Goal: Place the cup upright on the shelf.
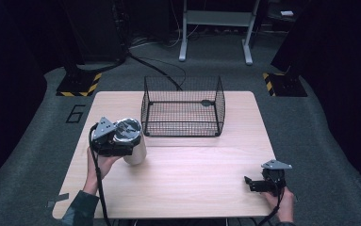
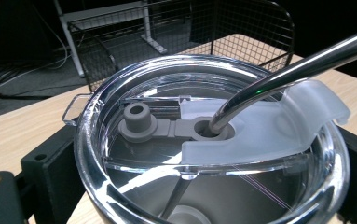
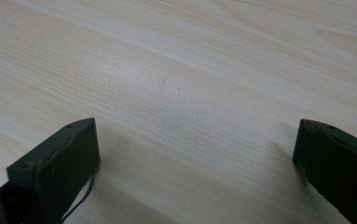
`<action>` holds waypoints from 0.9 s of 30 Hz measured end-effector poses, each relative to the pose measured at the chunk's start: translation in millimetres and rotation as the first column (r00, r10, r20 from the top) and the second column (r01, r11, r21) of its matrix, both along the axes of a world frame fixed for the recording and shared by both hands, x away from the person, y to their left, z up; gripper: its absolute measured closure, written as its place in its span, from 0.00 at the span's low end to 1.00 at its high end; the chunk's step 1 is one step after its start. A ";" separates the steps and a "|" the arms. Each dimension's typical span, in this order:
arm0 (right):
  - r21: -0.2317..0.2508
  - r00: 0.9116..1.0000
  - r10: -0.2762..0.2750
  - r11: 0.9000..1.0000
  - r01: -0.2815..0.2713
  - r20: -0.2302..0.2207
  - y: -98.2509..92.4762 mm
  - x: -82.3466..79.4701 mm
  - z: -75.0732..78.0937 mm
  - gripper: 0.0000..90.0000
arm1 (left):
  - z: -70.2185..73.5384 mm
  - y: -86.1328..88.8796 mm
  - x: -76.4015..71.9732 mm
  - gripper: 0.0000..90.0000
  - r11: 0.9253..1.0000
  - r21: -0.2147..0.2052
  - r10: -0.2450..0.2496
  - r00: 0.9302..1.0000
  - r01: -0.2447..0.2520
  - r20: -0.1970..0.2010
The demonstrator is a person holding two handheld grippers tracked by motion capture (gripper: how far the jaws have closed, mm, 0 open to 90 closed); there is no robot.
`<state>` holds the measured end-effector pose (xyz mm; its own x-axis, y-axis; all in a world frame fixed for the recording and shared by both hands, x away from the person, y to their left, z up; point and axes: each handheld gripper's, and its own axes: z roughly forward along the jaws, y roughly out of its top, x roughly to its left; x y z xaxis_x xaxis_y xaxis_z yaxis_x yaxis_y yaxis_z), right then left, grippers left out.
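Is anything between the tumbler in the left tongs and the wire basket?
Nothing visible on the table between them. The tumbler, gripped by the left tongs, stands just left of the wire basket; only the basket's own wall faces it.

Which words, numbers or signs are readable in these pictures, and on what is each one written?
"6": a dark numeral on the grey floor, left of the table.
Yellow-black hazard stripes, a sign without words, on the two stand bases on the floor.
Tumbler, its lid, straw, wire basket and both grippers: no text can be read.
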<state>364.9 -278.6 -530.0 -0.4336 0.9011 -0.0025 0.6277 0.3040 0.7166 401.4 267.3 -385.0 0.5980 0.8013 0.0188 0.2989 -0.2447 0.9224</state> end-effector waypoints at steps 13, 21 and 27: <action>0.000 1.000 0.000 1.000 0.000 0.000 0.0 0.0 0.0 0.00 | 9.3 -15.3 2.6 0.05 0.998 0.001 -0.055 0.998 0.055 0.002; 0.000 1.000 0.000 1.000 0.000 0.000 0.0 0.0 0.0 0.00 | 14.9 -25.6 4.3 0.05 0.996 -0.004 -0.086 0.996 0.086 0.007; 0.002 1.000 -0.002 1.000 0.002 0.000 0.1 0.1 0.0 0.00 | 20.3 -34.7 6.4 0.04 0.994 -0.017 -0.112 0.994 0.112 0.002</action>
